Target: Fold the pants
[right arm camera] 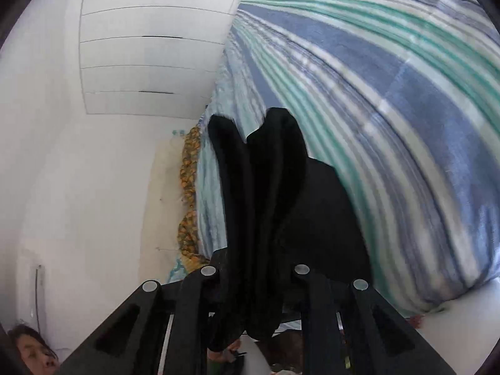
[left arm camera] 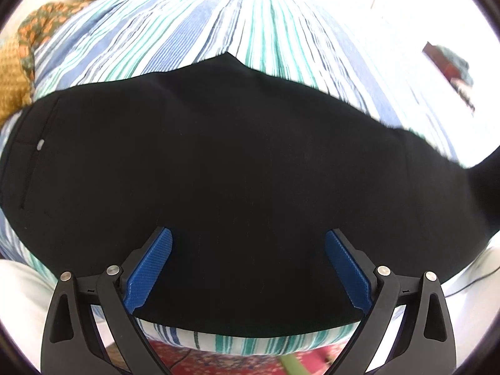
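L: your left tongs (left arm camera: 248,268) gape over pants (left arm camera: 218,172) | R: your right tongs (right arm camera: 254,284) clamp bunched pants | on striped bed (left arm camera: 187,25)

A bed (left arm camera: 193,22) covered by a sheet striped in white, blue and green carries everything. Black pants (left arm camera: 225,168) lie spread flat across it, filling the middle of the left wrist view from 9 o'clock to 3 o'clock. An orange-and-green patterned cloth (left arm camera: 47,15) lies along the bed's edge at about 10 o'clock, beyond the pants and apart from them.
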`<state>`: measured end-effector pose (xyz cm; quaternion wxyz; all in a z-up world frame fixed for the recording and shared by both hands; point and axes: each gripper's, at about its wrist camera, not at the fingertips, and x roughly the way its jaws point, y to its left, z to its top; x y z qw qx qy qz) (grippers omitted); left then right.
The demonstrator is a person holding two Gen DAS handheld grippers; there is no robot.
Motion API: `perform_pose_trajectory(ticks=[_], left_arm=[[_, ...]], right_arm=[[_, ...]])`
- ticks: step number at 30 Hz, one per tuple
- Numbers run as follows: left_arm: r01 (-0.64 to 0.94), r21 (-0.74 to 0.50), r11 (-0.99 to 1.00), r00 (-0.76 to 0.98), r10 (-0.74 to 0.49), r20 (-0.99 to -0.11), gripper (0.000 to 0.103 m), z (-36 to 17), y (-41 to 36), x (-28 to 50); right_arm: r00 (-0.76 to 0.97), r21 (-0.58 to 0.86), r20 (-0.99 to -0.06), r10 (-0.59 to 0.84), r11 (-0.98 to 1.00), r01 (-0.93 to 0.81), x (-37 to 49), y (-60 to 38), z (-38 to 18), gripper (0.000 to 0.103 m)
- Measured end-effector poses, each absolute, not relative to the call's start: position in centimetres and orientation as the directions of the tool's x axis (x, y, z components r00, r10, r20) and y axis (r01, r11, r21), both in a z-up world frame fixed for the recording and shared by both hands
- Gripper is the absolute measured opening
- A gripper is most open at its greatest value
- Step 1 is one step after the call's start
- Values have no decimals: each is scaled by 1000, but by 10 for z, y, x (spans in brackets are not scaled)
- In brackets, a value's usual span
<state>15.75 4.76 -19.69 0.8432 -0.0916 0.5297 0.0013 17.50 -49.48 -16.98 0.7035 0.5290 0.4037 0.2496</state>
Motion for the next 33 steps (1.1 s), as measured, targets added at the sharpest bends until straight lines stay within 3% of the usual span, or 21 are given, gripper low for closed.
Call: perform_pose_trajectory(ticks=[4, 11, 13, 14, 16, 17, 19, 20, 24, 27, 29, 31, 33], left_arm=[[-144, -265, 953, 482, -166, -860, 98, -189, 72, 155], [-258, -313, 914, 545, -130, -828, 98, -178, 115, 147], [-304, -362, 881, 550, -148, -822, 98, -181, 128, 146], [-321, -396, 860, 556, -167, -814, 98, -182, 135, 145], [-336, -445, 830, 576, -193, -794, 98, -182, 145, 141], [-338, -457, 822, 585, -197, -787, 98, -180, 147, 139], [-327, -463, 824, 599, -198, -776, 98, -177, 146, 138], [-310, -469, 827, 608, -206, -766, 98, -174, 142, 138], [-161, -482, 861, 666, -265, -697, 86, -151, 109, 136], [-77, -402, 912, 622, -272, -735, 76, -148, 77, 141], [-79, -331, 940, 573, -229, -787, 65, -159, 65, 144], [-79, -301, 950, 535, -214, -817, 44, -167, 59, 145], [-71, -259, 963, 541, -180, -821, 42, -165, 55, 142]], right_arm=[[474, 981, -157, 866, 194, -29, 195, -391, -156, 17], [318, 997, -20, 948, 42, -62, 228, -179, -198, 17], [270, 992, -66, 961, 92, -88, 227, -120, -214, 21], [236, 979, -145, 961, 175, -109, 226, -94, -221, 27], [167, 840, -462, 871, 490, -235, 219, -46, -227, 52], [139, 734, -590, 795, 600, -317, 214, -30, -228, 70], [168, 563, -700, 694, 681, -467, 191, -18, -220, 72], [205, 508, -708, 676, 689, -517, 178, -23, -211, 74], [425, 305, -673, 606, 750, -587, 123, -87, -174, 101], [561, 218, -646, 518, 829, -515, 89, -147, -166, 101], [600, 258, -645, 473, 874, -412, 86, -184, -167, 101], [635, 346, -618, 463, 886, -309, 89, -209, -167, 101], [674, 399, -586, 449, 885, -242, 94, -232, -166, 101]])
